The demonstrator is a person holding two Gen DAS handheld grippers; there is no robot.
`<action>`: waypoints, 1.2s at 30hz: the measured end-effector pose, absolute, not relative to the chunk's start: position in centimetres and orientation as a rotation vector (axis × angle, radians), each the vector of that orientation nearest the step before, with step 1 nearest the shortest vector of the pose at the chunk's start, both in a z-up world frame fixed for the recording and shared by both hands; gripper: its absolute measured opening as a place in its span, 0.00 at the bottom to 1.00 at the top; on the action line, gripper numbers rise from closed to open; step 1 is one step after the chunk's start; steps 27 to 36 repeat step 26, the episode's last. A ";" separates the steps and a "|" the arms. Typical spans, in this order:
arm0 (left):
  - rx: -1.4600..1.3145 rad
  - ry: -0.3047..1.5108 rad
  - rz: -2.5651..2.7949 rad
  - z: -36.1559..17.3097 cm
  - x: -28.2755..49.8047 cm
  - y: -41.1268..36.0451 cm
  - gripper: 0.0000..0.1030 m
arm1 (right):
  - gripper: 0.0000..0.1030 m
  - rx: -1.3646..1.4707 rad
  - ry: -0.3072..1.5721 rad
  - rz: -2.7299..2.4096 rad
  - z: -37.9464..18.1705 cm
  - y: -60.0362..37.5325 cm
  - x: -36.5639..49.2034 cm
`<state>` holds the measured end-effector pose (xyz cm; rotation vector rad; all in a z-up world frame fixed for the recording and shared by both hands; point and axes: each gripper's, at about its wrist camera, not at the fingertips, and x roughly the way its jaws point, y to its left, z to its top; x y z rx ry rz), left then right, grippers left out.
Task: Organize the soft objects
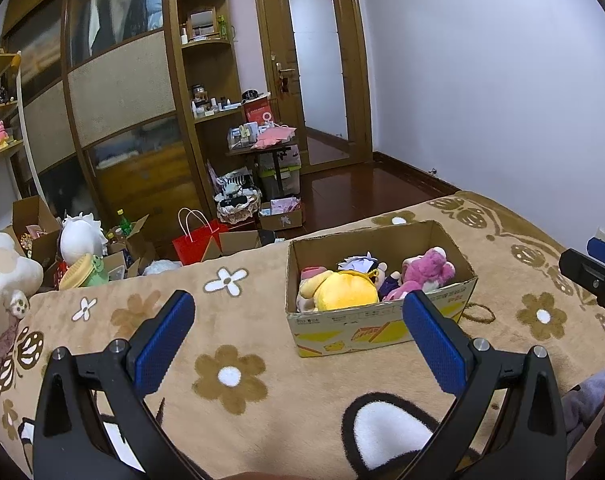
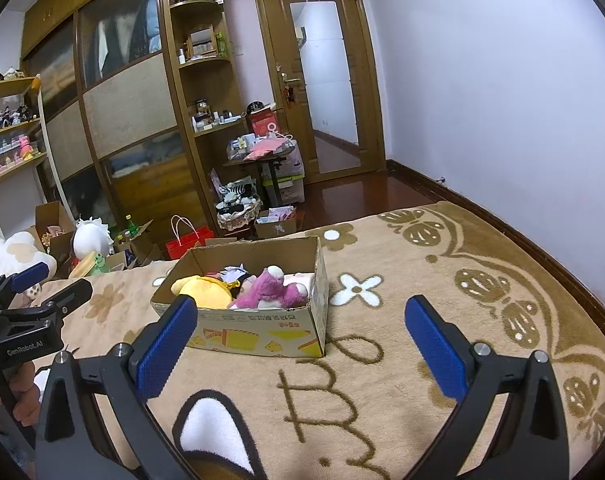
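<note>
Both the left gripper (image 1: pixel 298 320) and right gripper (image 2: pixel 302 328) hover wide open and empty, while the pink plush (image 2: pixel 270 290) in the cardboard box (image 2: pixel 262 336) looks light and squashy, best pinched at its body.

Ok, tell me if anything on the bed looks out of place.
Nothing stands out. The cardboard box sits upright on the blanket, with the yellow plush and pink plush inside it. Both claws, left and right, are open and hold nothing.
</note>
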<state>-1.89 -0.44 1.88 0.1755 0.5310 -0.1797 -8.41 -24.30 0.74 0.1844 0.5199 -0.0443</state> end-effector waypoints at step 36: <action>0.176 0.535 -0.187 1.7 -1.9 -0.6 1.00 | 1.00 0.185 0.520 -0.046 0.7 -24.4 -8.4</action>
